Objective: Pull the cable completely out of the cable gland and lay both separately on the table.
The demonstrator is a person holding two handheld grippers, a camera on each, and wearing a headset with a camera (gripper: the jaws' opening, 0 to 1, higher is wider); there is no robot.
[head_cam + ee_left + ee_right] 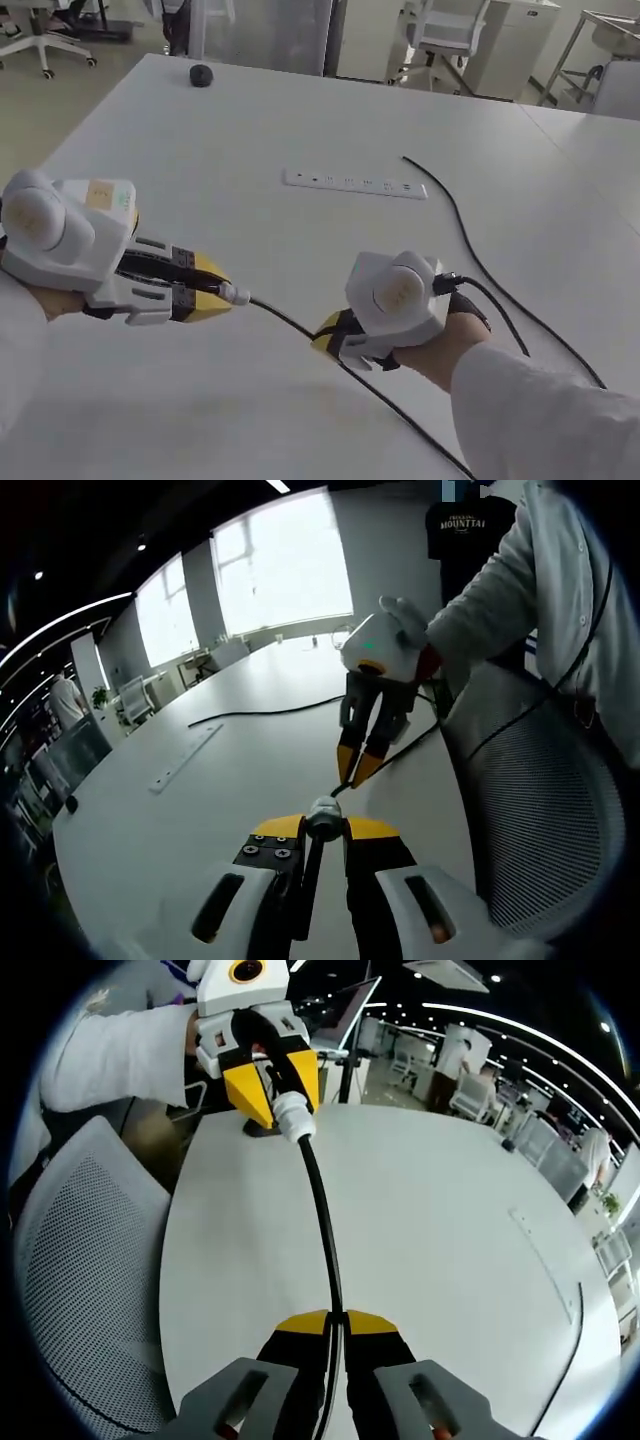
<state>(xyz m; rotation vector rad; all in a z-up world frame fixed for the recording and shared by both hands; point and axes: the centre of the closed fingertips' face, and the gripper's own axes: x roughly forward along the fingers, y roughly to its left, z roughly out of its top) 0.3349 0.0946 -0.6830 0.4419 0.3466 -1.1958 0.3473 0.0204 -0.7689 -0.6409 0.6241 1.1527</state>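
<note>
Black cable [321,1210], seemingly taut, leaves whitish cable gland [293,1117].

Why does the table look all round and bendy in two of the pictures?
Left gripper view: the fisheye lens curves the table, and the windows glare white. Right gripper view: same bend, the table edge bulges round, though the cable is sharp. Head view: no such bend, the power strip looks straight, in soft even light.

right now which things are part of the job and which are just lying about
Job: thin black cable, white plastic cable gland, left tongs shut on the gland, right tongs shut on the cable.
Lying about: long white power strip, small black mouse-like object.
</note>
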